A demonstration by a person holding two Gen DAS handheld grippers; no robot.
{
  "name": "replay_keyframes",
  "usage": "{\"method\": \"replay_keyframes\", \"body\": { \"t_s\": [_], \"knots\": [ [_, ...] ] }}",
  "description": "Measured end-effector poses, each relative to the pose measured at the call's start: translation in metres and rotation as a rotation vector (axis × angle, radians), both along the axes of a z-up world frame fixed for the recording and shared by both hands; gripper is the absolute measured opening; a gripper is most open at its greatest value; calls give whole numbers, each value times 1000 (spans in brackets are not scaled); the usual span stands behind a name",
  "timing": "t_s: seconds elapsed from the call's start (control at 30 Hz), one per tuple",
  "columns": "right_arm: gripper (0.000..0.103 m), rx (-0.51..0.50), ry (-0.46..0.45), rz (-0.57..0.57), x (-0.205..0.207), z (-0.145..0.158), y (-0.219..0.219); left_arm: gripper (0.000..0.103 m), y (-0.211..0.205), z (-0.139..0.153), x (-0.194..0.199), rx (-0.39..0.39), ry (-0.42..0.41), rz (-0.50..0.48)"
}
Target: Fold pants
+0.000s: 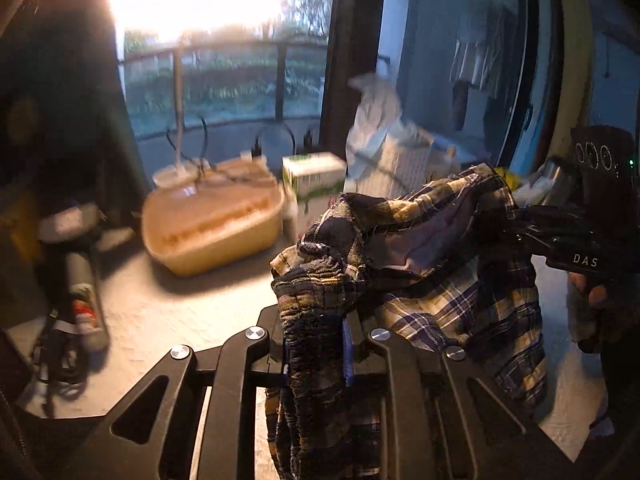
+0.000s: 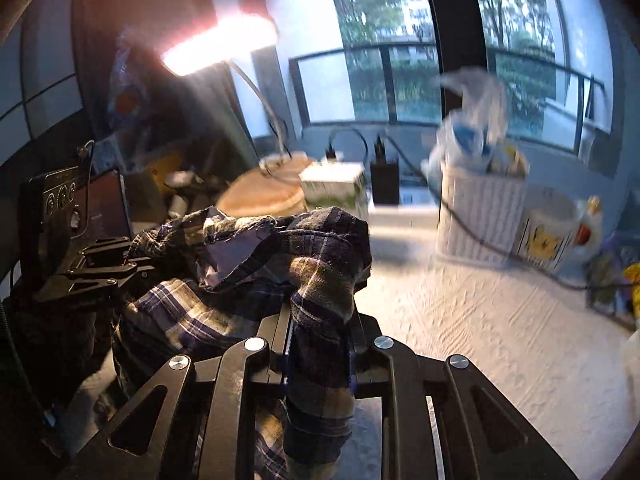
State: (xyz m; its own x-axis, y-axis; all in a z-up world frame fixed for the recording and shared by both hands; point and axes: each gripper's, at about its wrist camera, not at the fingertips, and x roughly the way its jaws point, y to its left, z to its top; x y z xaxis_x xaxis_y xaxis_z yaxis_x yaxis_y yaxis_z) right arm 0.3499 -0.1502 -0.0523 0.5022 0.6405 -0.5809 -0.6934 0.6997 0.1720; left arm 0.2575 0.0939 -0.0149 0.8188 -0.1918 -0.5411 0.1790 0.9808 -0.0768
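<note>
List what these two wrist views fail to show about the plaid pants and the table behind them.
- Plaid pants: legs drop below the left gripper in the left view; hems cut off.
- Right view: right gripper covers the pinched fabric; which part is unclear.
- Green-and-white box: print blurred.
- Lamp: glare hides the head.

bare tabletop [image 2: 500, 340] ahead; white basket [image 2: 480, 216] and mug [image 2: 548, 232] behind

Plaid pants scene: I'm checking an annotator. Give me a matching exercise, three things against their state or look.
Things:
1. plaid pants
2. desk lamp
3. basket

States:
a. switched on, glaring
b. white, woven, stuffed with bags
c. bunched, pinched by the left gripper and the right gripper

Pairs: 1-c, 2-a, 3-b
</note>
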Motion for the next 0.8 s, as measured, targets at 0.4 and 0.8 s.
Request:
{"method": "replay_keyframes", "body": {
  "t_s": [0.4,0.8],
  "knots": [
    [20,40,-266,16,-89,92,2,17,9,59,-78,-30,-229,74],
    [20,68,-461,81,-170,160,26,16,48,93,-153,-129,-393,121]
  ]
}}
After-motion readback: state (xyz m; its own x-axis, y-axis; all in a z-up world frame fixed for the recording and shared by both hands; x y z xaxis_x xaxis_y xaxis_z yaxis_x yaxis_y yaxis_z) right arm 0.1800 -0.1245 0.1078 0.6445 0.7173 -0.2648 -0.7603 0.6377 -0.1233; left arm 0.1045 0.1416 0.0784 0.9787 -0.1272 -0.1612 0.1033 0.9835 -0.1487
